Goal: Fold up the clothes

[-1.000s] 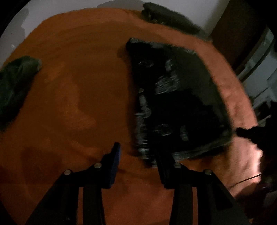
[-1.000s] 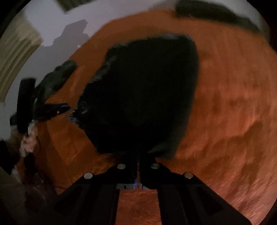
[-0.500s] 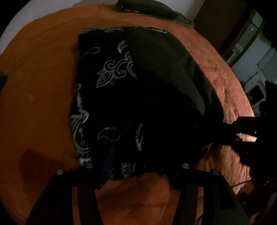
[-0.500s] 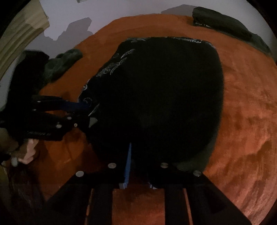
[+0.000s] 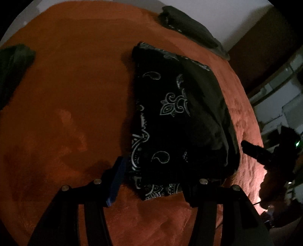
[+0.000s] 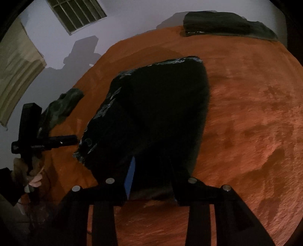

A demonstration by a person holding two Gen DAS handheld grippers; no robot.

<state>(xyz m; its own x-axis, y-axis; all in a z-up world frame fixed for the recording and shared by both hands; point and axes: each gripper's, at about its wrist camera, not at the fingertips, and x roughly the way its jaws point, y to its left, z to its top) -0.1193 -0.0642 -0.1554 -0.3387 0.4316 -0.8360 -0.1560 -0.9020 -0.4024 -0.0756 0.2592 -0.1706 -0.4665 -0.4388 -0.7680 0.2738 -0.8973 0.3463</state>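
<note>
A black garment (image 5: 176, 121) with a white paisley print lies folded on the orange blanket (image 5: 75, 94). In the right wrist view the black garment (image 6: 157, 113) shows as a dark slab with a plain top layer. My left gripper (image 5: 153, 181) is open, and the garment's near edge lies between its fingers. My right gripper (image 6: 151, 177) is open too, straddling the near right corner of the cloth. Each gripper shows in the other's view: the right gripper (image 5: 255, 151) sits beside the garment's right edge, and the left gripper (image 6: 60, 141) is at its left corner.
A dark green garment (image 5: 13, 62) lies crumpled at the blanket's left edge. A folded dark pile (image 5: 189, 28) rests at the far edge by the wall. In the right wrist view there are a wall vent (image 6: 75, 15), a curtain (image 6: 15, 66) and a hand (image 6: 34, 177) on the left handle.
My right gripper went from shut to open. The left gripper closed in over the garment, then drew back to its near edge. The garment now lies flat.
</note>
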